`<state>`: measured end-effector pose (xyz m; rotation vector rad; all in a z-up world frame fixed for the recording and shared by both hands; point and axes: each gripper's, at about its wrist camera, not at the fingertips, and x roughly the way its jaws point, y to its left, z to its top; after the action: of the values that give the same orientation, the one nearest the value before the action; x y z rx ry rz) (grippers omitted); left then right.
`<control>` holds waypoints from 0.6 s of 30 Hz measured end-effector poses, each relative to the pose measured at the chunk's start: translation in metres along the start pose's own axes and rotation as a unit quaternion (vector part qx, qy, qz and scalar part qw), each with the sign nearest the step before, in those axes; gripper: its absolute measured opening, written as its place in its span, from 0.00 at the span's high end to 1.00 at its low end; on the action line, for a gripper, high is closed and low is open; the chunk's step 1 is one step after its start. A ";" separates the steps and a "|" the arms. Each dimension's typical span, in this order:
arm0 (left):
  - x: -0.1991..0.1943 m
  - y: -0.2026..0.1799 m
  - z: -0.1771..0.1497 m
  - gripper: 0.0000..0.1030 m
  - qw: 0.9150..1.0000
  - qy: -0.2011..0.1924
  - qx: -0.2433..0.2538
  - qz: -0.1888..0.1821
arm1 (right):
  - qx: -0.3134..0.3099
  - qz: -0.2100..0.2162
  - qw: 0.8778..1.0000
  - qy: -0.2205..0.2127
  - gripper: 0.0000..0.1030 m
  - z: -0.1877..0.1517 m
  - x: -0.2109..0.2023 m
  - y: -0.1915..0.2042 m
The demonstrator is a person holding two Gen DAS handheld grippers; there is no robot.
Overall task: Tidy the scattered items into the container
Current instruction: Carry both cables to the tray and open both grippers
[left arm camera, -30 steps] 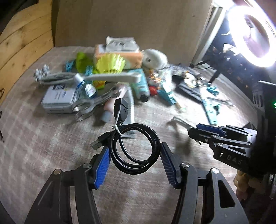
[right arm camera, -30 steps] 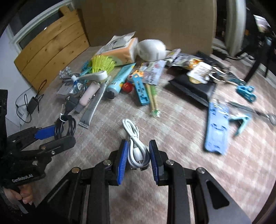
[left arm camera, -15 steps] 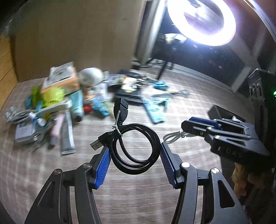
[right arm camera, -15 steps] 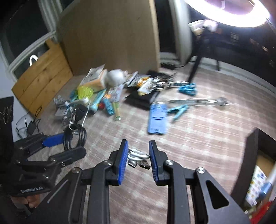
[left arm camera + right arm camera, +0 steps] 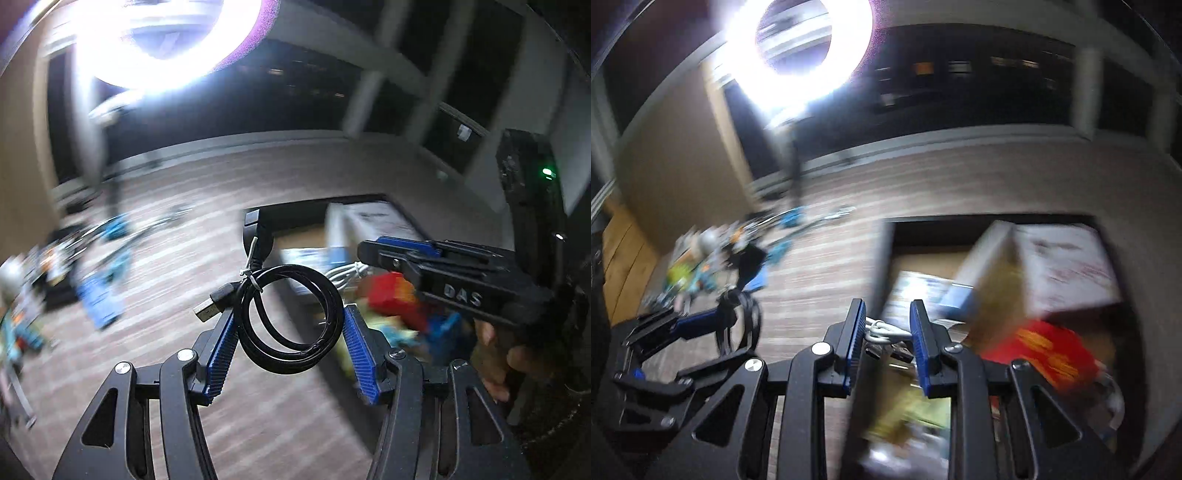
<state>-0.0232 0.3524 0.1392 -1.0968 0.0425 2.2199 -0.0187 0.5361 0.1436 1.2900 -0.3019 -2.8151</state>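
My left gripper (image 5: pixel 290 341) is shut on a coiled black USB cable (image 5: pixel 291 325) and holds it in the air beside the container's near left wall. My right gripper (image 5: pixel 888 332) is shut on a coiled white cable (image 5: pixel 884 330) and holds it over the open dark container (image 5: pixel 886 258). The white cable also shows in the left wrist view (image 5: pixel 345 275), with the right gripper (image 5: pixel 373 251) above the container (image 5: pixel 291 212). The left gripper with the black cable appears at the left of the right wrist view (image 5: pixel 738 314).
The container holds a white box (image 5: pixel 1067 266), a red packet (image 5: pixel 1049 350) and other blurred items. The scattered pile (image 5: pixel 713 258) lies far left on the woven mat, with a blue holder (image 5: pixel 99 295). A bright ring light (image 5: pixel 798 44) stands behind.
Both grippers have swung right from the pile to the container, carrying their cables. The container now fills the right of both views; the pile has slid to the far left.
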 end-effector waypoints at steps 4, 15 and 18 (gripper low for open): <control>0.017 -0.051 0.008 0.47 0.998 0.003 0.050 -0.036 | 0.046 -0.048 0.998 -0.017 0.76 -0.006 -0.027 -0.047; 0.033 -0.097 0.015 0.45 0.994 0.021 0.100 -0.041 | 0.099 -0.139 0.984 -0.046 0.38 -0.007 -0.056 -0.087; 0.025 -0.084 0.017 0.45 0.995 0.015 0.088 -0.032 | 0.096 -0.136 0.985 -0.042 0.36 -0.005 -0.053 -0.082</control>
<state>0.0021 0.4373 0.1529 -1.0199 0.2098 2.0989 0.0241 0.6211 0.1653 1.3411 -0.4426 -3.1437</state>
